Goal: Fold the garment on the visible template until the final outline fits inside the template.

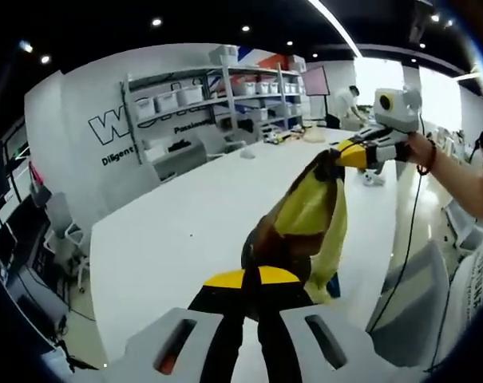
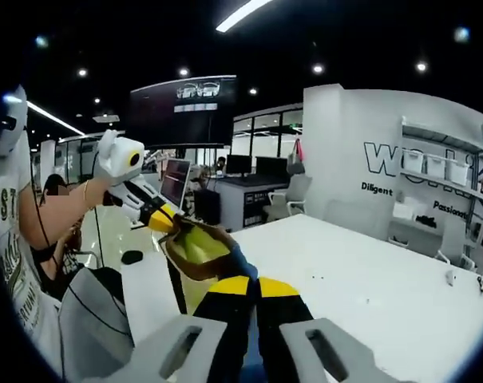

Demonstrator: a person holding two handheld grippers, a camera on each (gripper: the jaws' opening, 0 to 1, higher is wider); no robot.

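Right tongs (image 2: 255,289) and left tongs (image 2: 165,219) both clamped on yellow-brown garment (image 2: 197,247), lifted above white desk (image 2: 361,271).

A long white bench (image 1: 193,215) runs away toward a white wall (image 1: 81,104) bearing large dark lettering (image 1: 109,128). Against that wall stands a metal shelving rack (image 1: 217,96) loaded with white storage bins (image 1: 173,97). Grey office chairs (image 1: 65,231) sit off the bench's left edge. The ceiling is black, with small round spotlights (image 1: 155,22) and a bright strip light (image 2: 241,14). Beyond the bench's far corner, desks with monitors (image 2: 241,165) stand before glass partitions, and a dark overhead screen (image 2: 184,108) hangs above them.
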